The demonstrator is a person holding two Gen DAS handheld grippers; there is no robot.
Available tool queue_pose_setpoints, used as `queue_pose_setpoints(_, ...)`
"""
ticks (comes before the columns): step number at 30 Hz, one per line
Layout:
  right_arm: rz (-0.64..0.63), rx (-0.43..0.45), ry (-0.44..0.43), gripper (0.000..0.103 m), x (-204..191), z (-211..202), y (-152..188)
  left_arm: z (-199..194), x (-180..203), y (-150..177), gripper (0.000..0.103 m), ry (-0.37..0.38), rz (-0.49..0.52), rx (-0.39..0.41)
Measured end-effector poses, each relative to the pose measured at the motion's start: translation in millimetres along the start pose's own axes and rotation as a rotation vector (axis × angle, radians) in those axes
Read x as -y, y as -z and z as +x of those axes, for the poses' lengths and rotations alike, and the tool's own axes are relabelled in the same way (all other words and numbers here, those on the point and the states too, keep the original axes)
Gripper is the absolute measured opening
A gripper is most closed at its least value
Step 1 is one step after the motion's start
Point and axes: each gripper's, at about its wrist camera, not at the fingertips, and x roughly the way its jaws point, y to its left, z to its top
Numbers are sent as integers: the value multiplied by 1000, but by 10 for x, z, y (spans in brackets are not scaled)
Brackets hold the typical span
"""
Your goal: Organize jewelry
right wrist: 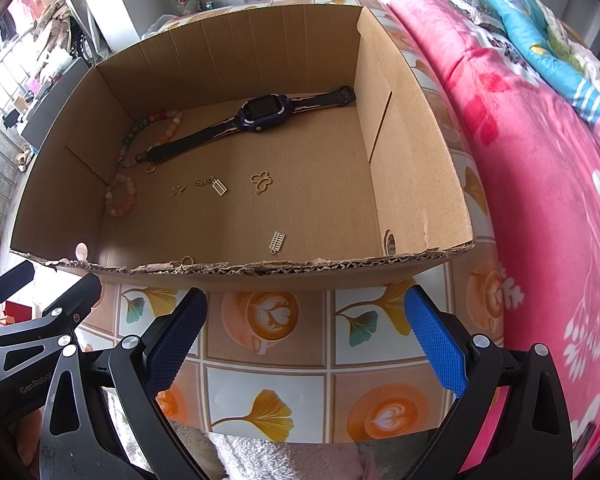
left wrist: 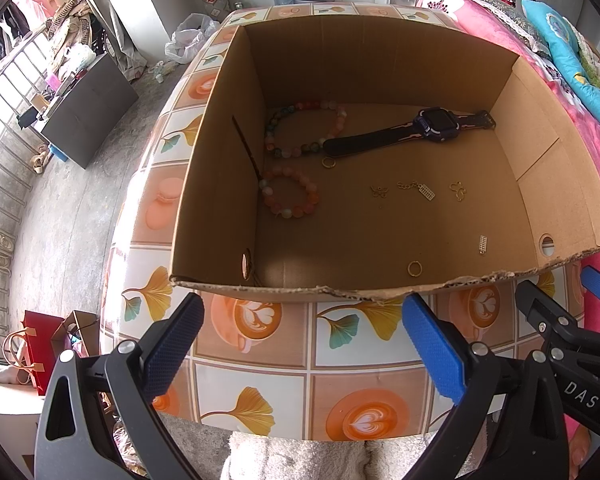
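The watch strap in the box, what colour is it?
Black with pink wavy edging on the watch strap; left wrist view shows it best.

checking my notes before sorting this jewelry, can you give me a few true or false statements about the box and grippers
1. The watch lies inside the box. True.
2. The left gripper is shut on a ring. False: it is open and empty, outside the box.
3. Two bead bracelets, one behind the other, lie near the box's left wall. True.
4. The right gripper holds the watch. False: it is open over the tablecloth.
5. The box has a lid on. False: its top is open.
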Motion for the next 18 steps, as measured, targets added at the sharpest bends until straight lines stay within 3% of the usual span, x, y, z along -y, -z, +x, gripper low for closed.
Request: queue_pose_setpoints(18,1,-1,1,95,4,3,5,5,5,-4,97,-1,0,-1)
